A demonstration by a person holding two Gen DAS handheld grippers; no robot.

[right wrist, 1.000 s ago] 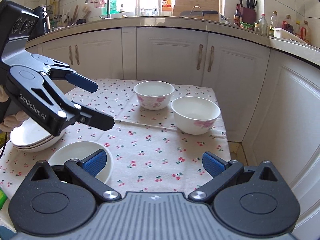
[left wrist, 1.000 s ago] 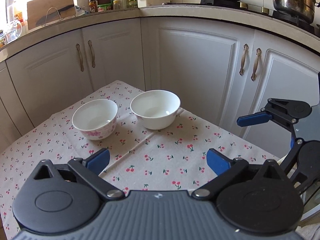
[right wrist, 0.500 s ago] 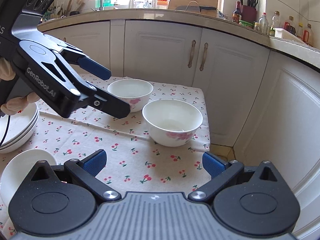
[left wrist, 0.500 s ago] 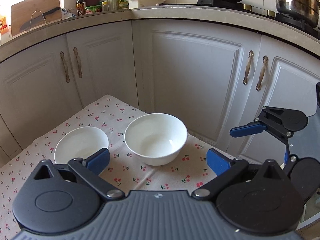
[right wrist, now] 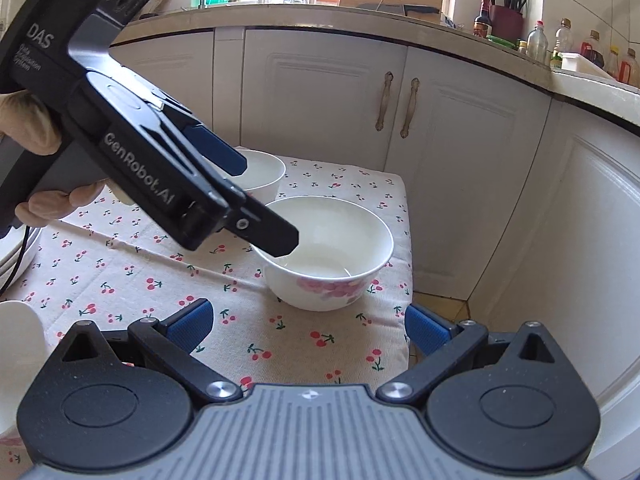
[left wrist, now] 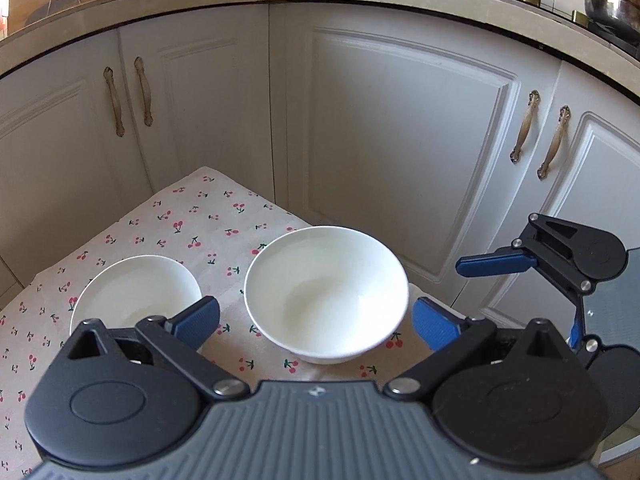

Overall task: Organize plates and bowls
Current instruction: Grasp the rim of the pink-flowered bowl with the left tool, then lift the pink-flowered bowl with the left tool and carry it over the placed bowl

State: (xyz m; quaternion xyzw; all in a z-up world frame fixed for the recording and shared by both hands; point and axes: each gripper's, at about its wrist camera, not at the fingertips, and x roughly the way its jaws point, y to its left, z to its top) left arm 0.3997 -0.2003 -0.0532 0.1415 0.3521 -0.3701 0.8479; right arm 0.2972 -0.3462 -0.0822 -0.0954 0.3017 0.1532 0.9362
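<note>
A table draped in a cherry-print cloth (left wrist: 192, 224) is set against white cabinet doors (left wrist: 400, 152), with a countertop (right wrist: 360, 20) of bottles and a cutting board seen above. Two bowls are placed near the table's far corner: the nearer bowl (left wrist: 326, 294), marked with a pink flower on its side, and the farther bowl (left wrist: 136, 292), just beside it but apart. A stack of plates (right wrist: 18, 252) is glimpsed at the left edge of the right wrist view.

The left gripper (left wrist: 316, 318) is held wide open and empty, with the nearer bowl lying straight ahead between its blue pads; in the right wrist view one finger is seen reaching over the bowl's rim. The right gripper (right wrist: 306, 322) is likewise wide open and empty, set back from the same bowl. Being round, the bowl offers no long axis, so a grasp would probably be taken on its rim. The left gripper is judged the nearer.
</note>
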